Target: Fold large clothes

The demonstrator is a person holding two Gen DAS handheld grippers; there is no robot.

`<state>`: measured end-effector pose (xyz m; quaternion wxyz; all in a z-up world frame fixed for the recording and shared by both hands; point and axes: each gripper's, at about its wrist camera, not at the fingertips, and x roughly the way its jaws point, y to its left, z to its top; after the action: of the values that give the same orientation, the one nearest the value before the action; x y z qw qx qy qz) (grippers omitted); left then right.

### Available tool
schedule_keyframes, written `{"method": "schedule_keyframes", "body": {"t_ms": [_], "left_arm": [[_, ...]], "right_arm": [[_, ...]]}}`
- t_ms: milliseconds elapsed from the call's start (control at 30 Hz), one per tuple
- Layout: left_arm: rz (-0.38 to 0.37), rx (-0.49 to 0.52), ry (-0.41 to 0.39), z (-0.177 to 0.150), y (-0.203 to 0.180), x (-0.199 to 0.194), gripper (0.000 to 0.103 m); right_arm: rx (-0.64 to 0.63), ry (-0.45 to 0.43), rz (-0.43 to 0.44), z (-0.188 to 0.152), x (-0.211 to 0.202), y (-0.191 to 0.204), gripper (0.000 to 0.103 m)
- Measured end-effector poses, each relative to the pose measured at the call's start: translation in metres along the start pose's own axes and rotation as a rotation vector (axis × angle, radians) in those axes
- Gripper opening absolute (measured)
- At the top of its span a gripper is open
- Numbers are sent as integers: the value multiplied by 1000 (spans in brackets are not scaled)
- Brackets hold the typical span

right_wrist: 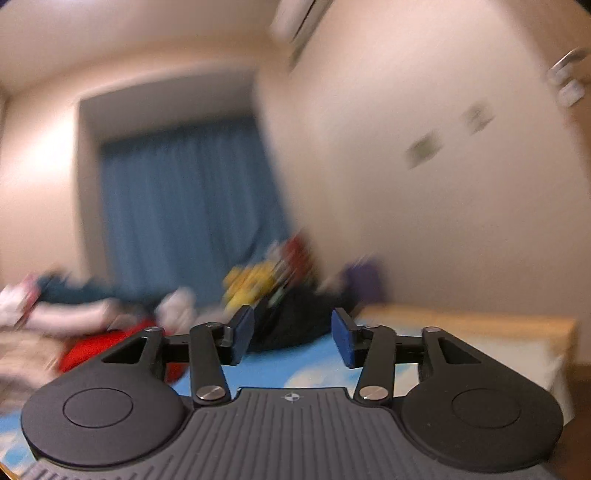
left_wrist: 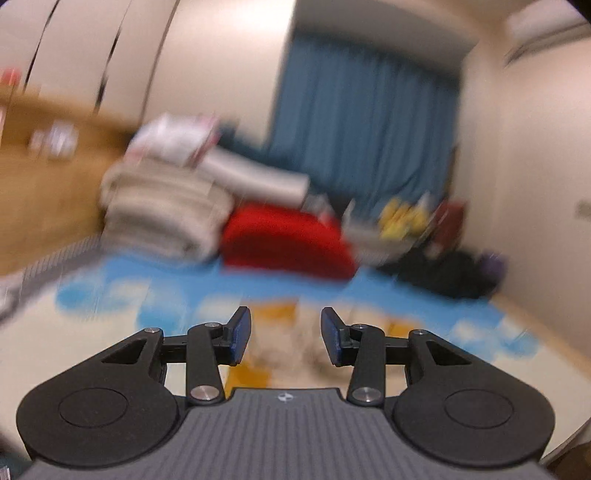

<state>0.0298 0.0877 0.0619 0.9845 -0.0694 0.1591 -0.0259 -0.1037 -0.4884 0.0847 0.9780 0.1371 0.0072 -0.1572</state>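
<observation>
Gaping empty, left tongs (left_wrist: 286,336) face folded bedding (left_wrist: 166,218); right tongs (right_wrist: 293,338), likewise, an air conditioner (right_wrist: 299,18).

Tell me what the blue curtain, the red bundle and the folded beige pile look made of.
Blue curtain: woven cloth, matte, judging by its vertical hanging folds. Red bundle: soft fabric, matte; rounded, slumped shape, though blur hides the weave. Beige pile: thick textile, perhaps a blanket or towel; stacked soft layers with faint stripes. Blur leaves the exact fibres open.
</observation>
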Motion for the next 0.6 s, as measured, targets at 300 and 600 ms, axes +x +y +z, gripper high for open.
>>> {"method": "schedule_keyframes", "body": {"t_ms": [300, 600], "left_arm": [[133, -9, 422, -107, 52, 106, 46], [199, -124, 659, -145, 97, 134, 51]], "right_arm": [[-32, 582, 42, -95, 95, 16, 53], [-48, 857, -73, -170, 124, 22, 53]]}}
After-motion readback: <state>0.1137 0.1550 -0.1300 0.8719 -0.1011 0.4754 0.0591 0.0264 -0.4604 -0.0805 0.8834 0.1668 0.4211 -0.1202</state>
